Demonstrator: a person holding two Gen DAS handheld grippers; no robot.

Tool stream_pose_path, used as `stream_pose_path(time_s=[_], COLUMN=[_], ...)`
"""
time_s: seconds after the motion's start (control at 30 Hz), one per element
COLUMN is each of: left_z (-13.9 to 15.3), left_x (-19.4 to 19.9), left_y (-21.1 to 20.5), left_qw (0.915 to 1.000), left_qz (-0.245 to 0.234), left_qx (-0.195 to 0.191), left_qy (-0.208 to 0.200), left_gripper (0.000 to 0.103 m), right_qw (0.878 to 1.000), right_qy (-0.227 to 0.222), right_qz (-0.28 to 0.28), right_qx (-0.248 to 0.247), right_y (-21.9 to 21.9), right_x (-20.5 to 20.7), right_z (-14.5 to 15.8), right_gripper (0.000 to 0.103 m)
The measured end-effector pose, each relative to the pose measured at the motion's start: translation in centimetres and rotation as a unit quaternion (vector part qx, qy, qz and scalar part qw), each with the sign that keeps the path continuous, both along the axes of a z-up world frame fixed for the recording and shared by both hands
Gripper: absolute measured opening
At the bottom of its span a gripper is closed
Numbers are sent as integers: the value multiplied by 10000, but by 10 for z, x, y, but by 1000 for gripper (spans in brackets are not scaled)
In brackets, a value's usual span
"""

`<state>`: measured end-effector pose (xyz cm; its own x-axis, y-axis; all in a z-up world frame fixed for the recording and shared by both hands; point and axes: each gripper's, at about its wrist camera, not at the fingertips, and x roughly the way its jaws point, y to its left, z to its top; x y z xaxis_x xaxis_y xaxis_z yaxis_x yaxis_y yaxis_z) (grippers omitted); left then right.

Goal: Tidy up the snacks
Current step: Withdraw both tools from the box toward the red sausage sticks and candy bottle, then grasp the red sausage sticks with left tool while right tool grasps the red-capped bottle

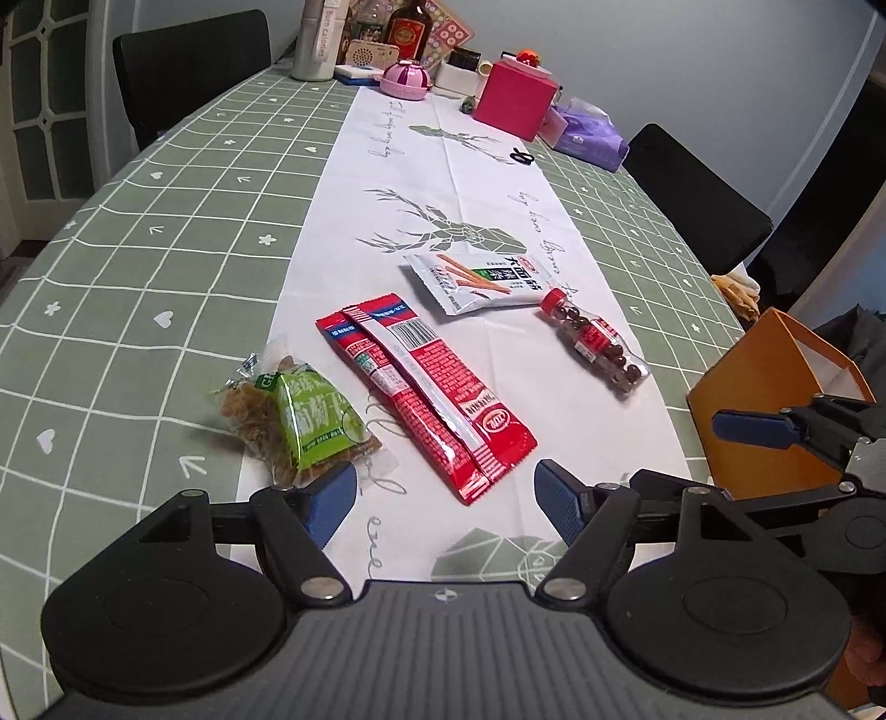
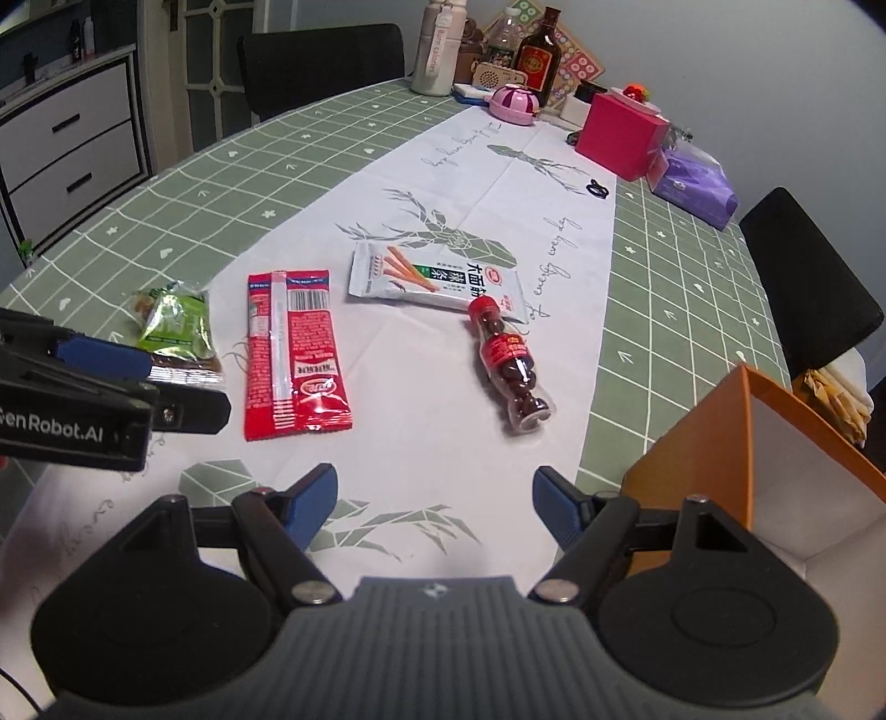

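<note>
Four snacks lie on the white table runner (image 1: 476, 166): a green packet (image 1: 302, 418) (image 2: 177, 332), a long red packet (image 1: 426, 387) (image 2: 293, 354), a white packet with stick pictures (image 1: 476, 279) (image 2: 437, 277), and a small clear bottle of brown balls with a red cap (image 1: 598, 343) (image 2: 512, 365). An open orange box (image 1: 769, 399) (image 2: 758, 471) stands at the right. My left gripper (image 1: 446, 498) is open and empty, just short of the green and red packets. My right gripper (image 2: 434, 501) is open and empty, near the box, short of the bottle.
The table has a green checked cloth (image 1: 166, 249). At its far end stand a pink box (image 1: 515, 99) (image 2: 623, 135), a purple tissue pack (image 1: 590, 135), a pink bowl (image 1: 407, 80), bottles and a flask (image 1: 315, 39). Black chairs (image 1: 698, 194) flank the table. White drawers (image 2: 66, 149) stand left.
</note>
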<state>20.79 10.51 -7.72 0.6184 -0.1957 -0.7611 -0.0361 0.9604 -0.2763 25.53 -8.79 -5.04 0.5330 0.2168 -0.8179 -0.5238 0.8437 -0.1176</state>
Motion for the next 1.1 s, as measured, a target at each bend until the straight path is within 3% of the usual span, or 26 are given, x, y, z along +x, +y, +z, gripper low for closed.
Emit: stream_pose_path(time_s=[0.13,0.33,0.53,0.7,0.93,1.0,1.1], left_z=[-10,-17,-20,-24,-24,-23,-21], left_x=[13,35,59,74,74,73,71], left_y=[2,3,-10,-23,-30,-28,-24], left_qw=[9999,9988,9985,9982,9959,9956,9956], left_qz=[-48,242,382,160,-185,-270,-387], left_qx=[-124,-327,-3,422,842,849,783], left_qy=[82,262,394,402,278,286,343], left_gripper=[86,86,88,90,69,64,54], right_qw=[9999,9997,9994,9988,9979,9977,9960], right_qy=[161,164,86,176,345,448,761], right_qz=[-31,-51,-37,-7,-74,-110,-210], right_qx=[-19,-171,-323,-452,-534,-501,-406], right_y=[3,8,5,5,11,13,14], right_x=[13,35,66,95,121,126,130], right_z=[-11,-14,-7,-10,-21,-25,-34], right_gripper=[65,65,65,67,66,61,43])
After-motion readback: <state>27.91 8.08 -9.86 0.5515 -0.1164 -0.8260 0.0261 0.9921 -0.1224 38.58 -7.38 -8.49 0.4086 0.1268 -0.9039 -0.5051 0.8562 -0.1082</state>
